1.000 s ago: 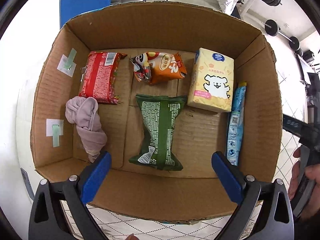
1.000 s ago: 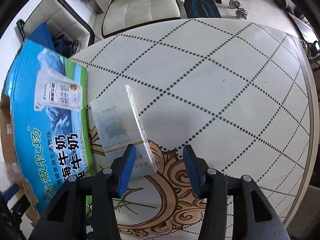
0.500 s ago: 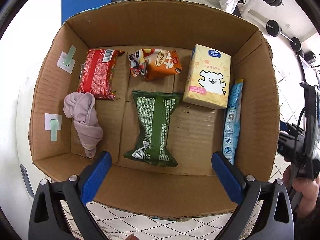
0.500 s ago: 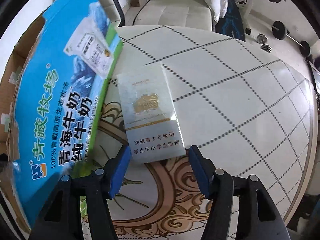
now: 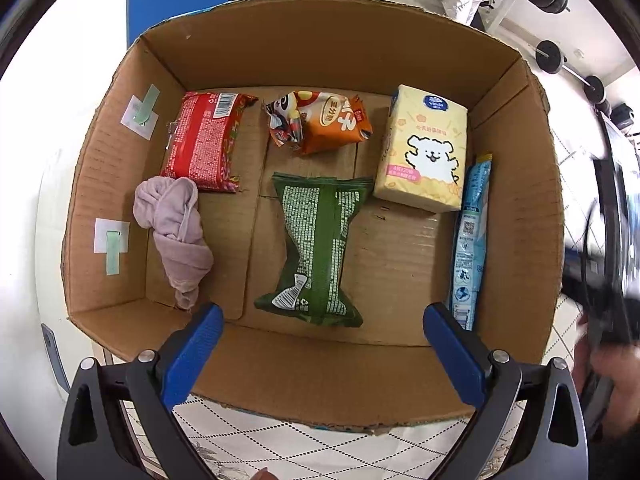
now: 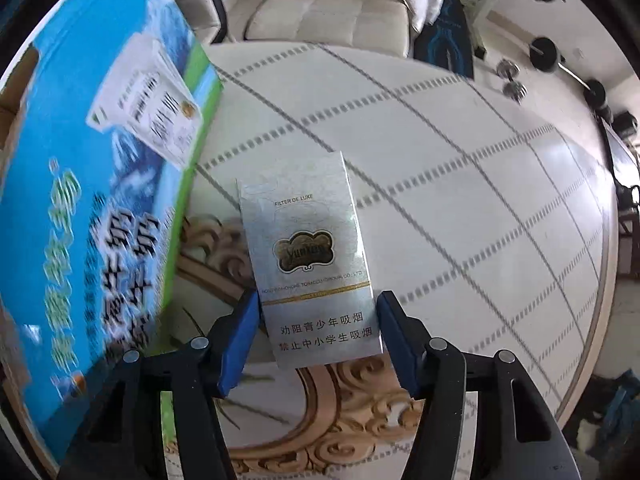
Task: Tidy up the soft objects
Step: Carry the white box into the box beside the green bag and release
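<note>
A cardboard box (image 5: pixel 516 216) holds a red packet (image 5: pixel 202 146), an orange snack bag (image 5: pixel 326 120), a yellow tissue pack (image 5: pixel 424 152), a green packet (image 5: pixel 314 248), a blue packet (image 5: pixel 468 240) and a pink cloth (image 5: pixel 176 232). My left gripper (image 5: pixel 320 344) is open and empty over the box's near wall. My right gripper (image 6: pixel 316 332) is shut on a white cigarette pack (image 6: pixel 304 248), held above the table beside the box's blue outer side (image 6: pixel 80 184).
The round table (image 6: pixel 460 184) has a dotted diamond pattern and a gold ornament (image 6: pixel 352 412). A white sofa (image 6: pixel 332 20) and dumbbells (image 6: pixel 544 52) lie beyond it. The person's right hand and gripper (image 5: pixel 604 280) show blurred at the box's right.
My right gripper has closed on the cigarette pack, lifted it and turned it face up, drawing nearer to the box. The left gripper has stayed open over the box.
</note>
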`<move>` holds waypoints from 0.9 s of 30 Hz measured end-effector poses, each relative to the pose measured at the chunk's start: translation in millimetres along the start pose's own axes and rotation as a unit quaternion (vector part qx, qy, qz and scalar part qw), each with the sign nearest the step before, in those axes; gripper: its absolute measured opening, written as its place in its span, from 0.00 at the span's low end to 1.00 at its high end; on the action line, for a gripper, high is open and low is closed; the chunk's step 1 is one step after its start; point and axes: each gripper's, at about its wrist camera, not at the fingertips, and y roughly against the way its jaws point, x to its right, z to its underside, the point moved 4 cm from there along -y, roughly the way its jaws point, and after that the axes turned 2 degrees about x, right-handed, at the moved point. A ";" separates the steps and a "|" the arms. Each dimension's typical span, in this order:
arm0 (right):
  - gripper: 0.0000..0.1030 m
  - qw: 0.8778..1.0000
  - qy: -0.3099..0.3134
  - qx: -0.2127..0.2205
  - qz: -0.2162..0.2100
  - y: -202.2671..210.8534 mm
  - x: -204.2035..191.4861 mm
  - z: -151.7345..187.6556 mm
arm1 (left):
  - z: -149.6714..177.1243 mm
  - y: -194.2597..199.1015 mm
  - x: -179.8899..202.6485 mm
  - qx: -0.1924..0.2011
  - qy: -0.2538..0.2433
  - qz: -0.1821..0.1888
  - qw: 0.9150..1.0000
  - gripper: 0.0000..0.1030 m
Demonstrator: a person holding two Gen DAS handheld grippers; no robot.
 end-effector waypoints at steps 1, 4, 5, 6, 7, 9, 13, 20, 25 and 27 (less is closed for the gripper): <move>0.60 0.999 -0.023 -0.026 -0.009 -2.4 10.0 16.9 | 0.8 0.5 0.6 0.001 -0.001 0.000 1.000 1.00; 0.61 0.990 -0.084 -0.095 -0.064 -9.5 27.1 51.9 | 1.5 0.1 2.4 0.000 -0.006 0.001 1.000 1.00; 0.61 0.988 -0.096 -0.091 -0.077 -6.5 30.8 55.7 | 1.4 -0.6 3.0 0.000 -0.008 0.000 1.000 1.00; 0.62 0.988 -0.103 -0.081 -0.078 -2.7 33.9 55.6 | 1.6 -1.1 3.5 -0.001 -0.009 -0.001 1.000 1.00; 0.63 0.990 -0.106 -0.065 -0.067 2.1 36.5 54.3 | 1.6 -1.2 3.8 0.000 -0.010 -0.001 1.000 1.00; 0.68 0.993 -0.097 -0.051 -0.049 3.5 35.2 48.4 | 1.2 -1.0 3.4 0.001 -0.013 -0.004 1.000 1.00; 0.70 0.995 -0.075 -0.070 -0.016 -15.0 24.3 33.5 | -0.3 1.4 -0.5 0.003 -0.017 -0.012 1.000 1.00; 0.57 0.992 -0.107 -0.060 -0.019 11.9 8.5 58.2 | 1.0 17.9 -16.5 0.010 -0.018 -0.007 1.000 1.00; 0.57 0.990 -0.116 0.027 -0.073 107.4 1.2 59.5 | 1.0 59.8 -28.9 0.051 -0.027 0.009 0.998 1.00; 0.57 0.989 -0.100 0.062 -0.095 150.4 -13.2 54.5 | 0.4 75.9 -33.3 0.064 -0.033 0.011 0.997 1.00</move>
